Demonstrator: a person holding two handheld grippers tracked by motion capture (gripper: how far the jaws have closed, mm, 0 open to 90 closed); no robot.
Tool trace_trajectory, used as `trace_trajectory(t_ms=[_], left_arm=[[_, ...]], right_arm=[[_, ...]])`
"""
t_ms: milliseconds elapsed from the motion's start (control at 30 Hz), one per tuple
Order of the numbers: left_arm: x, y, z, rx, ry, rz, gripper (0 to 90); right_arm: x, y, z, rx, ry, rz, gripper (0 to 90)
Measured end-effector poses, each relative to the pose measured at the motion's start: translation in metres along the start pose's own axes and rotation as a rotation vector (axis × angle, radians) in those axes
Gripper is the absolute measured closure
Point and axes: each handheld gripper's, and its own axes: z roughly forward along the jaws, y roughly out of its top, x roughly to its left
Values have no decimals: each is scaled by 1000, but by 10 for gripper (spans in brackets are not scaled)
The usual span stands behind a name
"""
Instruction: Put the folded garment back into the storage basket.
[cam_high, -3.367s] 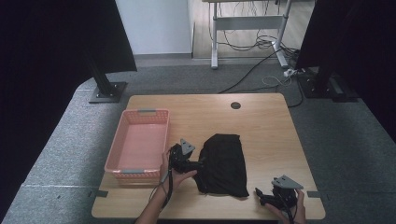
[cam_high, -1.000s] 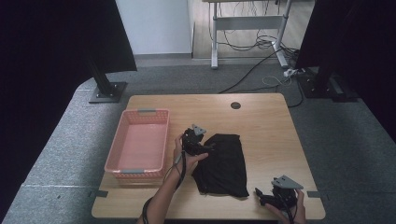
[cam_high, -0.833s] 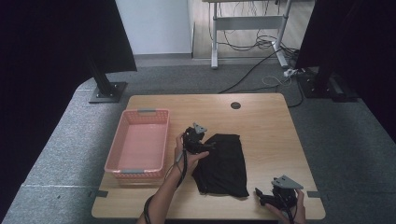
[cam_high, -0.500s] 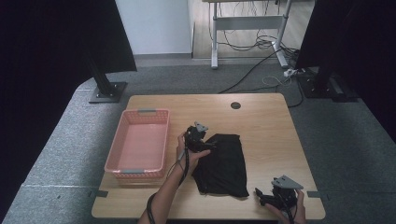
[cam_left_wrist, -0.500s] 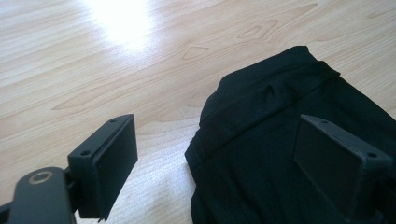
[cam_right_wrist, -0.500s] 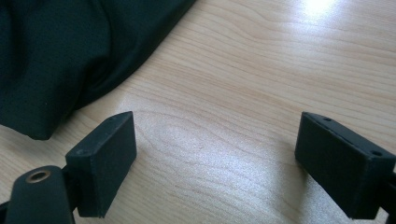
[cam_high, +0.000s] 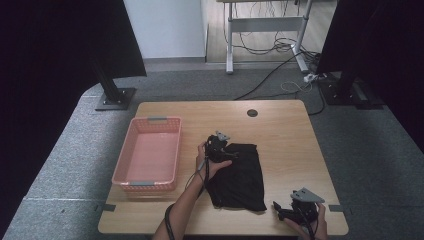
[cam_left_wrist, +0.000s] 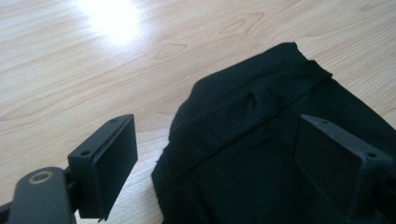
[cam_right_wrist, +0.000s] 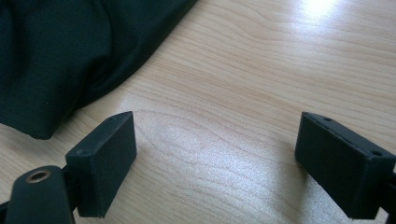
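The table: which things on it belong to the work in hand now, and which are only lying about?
In the work:
- black garment, flat on the wooden table
- left tool, open at the garment's far-left corner
- right tool, open, apart from the garment

Lying about:
- pink basket, empty, left of the garment

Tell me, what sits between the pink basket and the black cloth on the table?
Bare wood, mostly. In the high view, the hand with the left tongs reaches across that gap beside the pink basket onto the black cloth's far corner.
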Motion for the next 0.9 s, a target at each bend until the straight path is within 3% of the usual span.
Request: trace_trajectory(t_ms=[667, 900], left_arm=[[2, -6, 17, 61, 4, 1, 124], [9, -11, 23, 79, -12, -32, 85]], right_arm=[[0, 0, 0, 0, 0, 0, 126], [0, 0, 0, 0, 0, 0, 126]])
